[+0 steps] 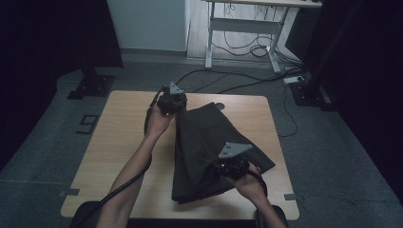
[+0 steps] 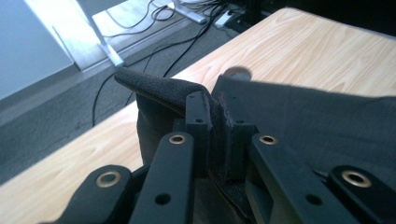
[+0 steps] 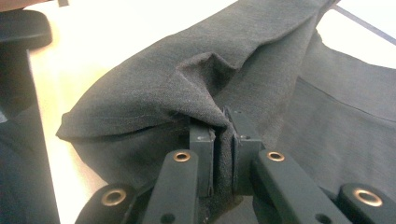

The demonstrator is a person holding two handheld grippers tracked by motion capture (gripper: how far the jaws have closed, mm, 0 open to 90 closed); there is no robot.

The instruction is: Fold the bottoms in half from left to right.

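Soft, floppy dark garment [image 1: 209, 147], light-ish, drapes everywhere. Pinched at edges by left gripper [image 1: 172, 102] and right gripper [image 1: 231, 166]; best grabbed at hems.

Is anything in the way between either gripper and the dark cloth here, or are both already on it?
Nothing visible stands between them. The left gripper is shut on a far edge of the dark cloth, and the right gripper is shut on a bunched fold near the person. The wooden table around the cloth is bare.

One dark garment [image 1: 209, 147], two grippers, one wooden table [image 1: 119, 142]
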